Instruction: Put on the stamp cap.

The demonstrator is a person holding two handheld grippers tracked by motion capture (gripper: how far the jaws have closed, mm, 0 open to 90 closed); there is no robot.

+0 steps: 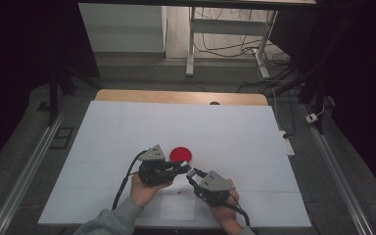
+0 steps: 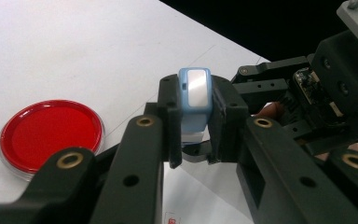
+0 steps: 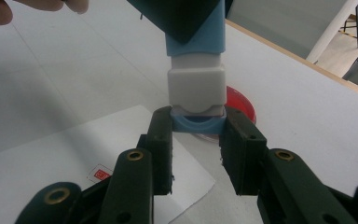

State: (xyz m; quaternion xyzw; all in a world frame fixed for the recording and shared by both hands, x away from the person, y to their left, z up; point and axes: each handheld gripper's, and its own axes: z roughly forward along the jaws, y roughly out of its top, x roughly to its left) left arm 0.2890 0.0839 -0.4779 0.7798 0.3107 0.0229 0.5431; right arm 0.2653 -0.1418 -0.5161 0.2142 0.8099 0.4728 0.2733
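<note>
While both claws pinch the same little stamp [image 2: 195, 100] above the tabletop [image 1: 127, 127], I judge the step in hand to be pulling its cap off. My left claw [image 2: 195, 122] is pressed onto the blue body, and my right claw [image 3: 196, 125] is pressed onto the blue cap end just below the white middle section. To do this well, I would keep the left hand [image 1: 144, 188] steady and draw the right straight along the stamp's axis, without twisting, so neither grip slips. I would hold the stamp clear of the red dish [image 1: 181, 154] just beside it and over the white paper [image 1: 177, 208], ready for stamping.
</note>
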